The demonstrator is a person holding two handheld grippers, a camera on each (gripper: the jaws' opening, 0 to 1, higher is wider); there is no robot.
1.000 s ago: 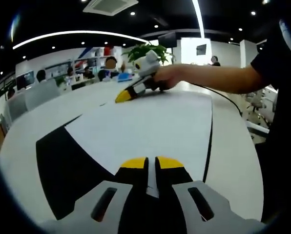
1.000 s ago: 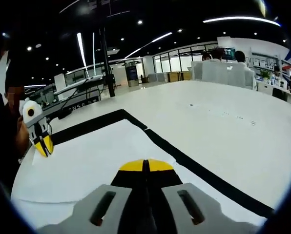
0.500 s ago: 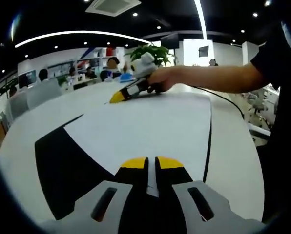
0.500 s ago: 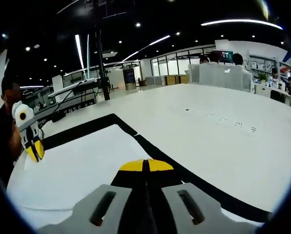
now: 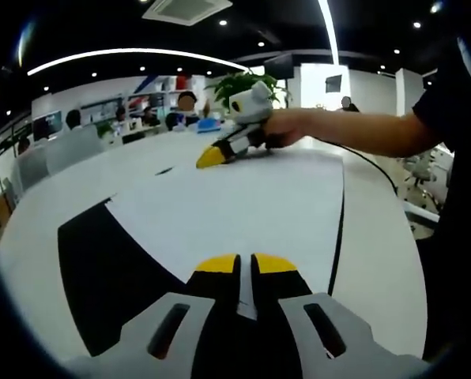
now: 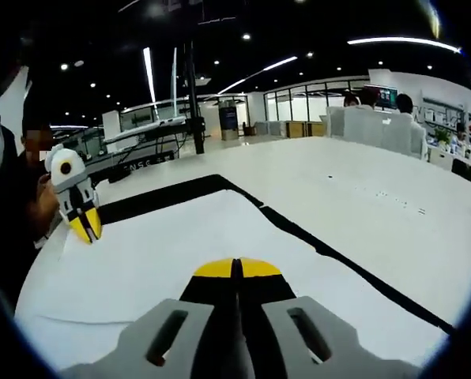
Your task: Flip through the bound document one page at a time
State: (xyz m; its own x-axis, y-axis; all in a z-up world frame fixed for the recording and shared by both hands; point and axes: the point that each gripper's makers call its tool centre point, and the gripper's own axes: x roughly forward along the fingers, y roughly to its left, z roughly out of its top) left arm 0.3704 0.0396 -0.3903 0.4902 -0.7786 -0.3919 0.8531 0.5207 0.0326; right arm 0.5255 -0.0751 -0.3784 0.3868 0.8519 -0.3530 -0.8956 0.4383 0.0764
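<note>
Here the document point(image 5: 243, 201) is lying open and flat on the white table point(image 5: 62, 197), a blank white page facing up with a black cover or border showing along its edges. In the left gripper view the left gripper point(image 5: 245, 263) is resting low at the near edge of the page, its yellow-tipped jaws drawn together with a thin white sliver between them; whether that sliver is a page edge being pinched or just the sheet behind cannot be told. Across the page, the right gripper point(image 5: 212, 157) is hovering near the far edge, held by the person's hand point(image 5: 287, 130), its tips pointing down at the paper. In the right gripper view the right gripper point(image 6: 236, 268) is showing its jaws clenched tight with nothing visible between them, and the left gripper point(image 6: 86, 227) is standing tip-down at the opposite edge of the page point(image 6: 188, 245).

The step in hand looks like the setting-up for a page turn: both tools are at opposite edges and the sheet is not yet lifted. The next move probably calls for one gripper to separate and nip a single sheet at its free edge while the other is steadying the rest, taking care not to catch two sheets.
</note>
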